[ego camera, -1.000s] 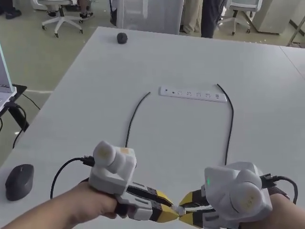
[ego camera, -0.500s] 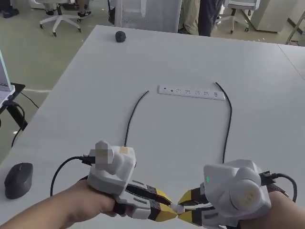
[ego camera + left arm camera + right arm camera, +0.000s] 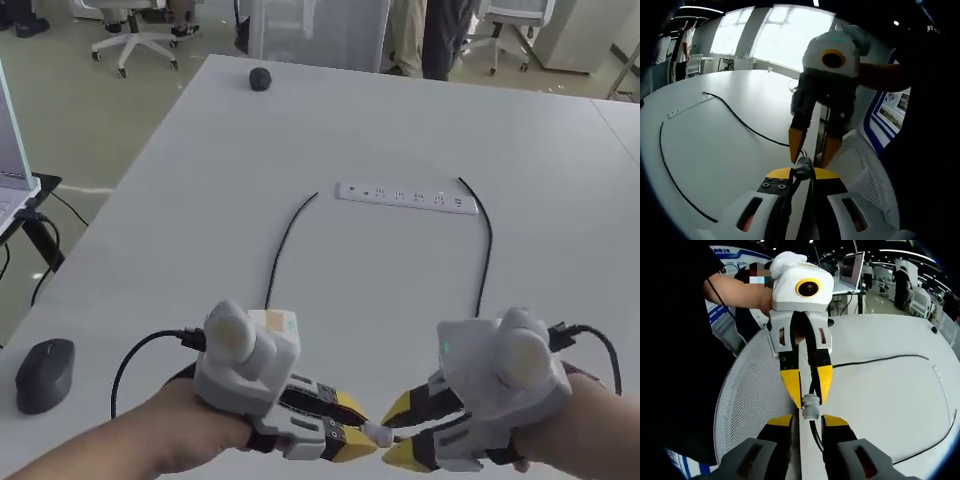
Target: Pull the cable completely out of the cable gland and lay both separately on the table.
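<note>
The left tool has its jaws drawn in close on one end of the cable gland and appears to carry it just above the near edge of the table. The right tool meets it tip to tip, jaws a little apart on either side of the gland's other end. The black cable runs back between those jaws, and whether they pinch anything cannot be told. The step in hand looks like the pull itself, not yet done, since the cable is threaded through the gland. To do it well, the right tool would need a firm bite on the cable just beside the gland, then a straight draw along the gland's axis while the left tool holds firm. A sideways tug could jam the cable or twist the small gland loose. Ahead there is broad bare table up to the power strip, whose cord runs down toward the right tool and should be kept out of the pull. A mouse sits well off to the left. A white mesh panel lies just past the table edge, so both pieces are better laid forward.
</note>
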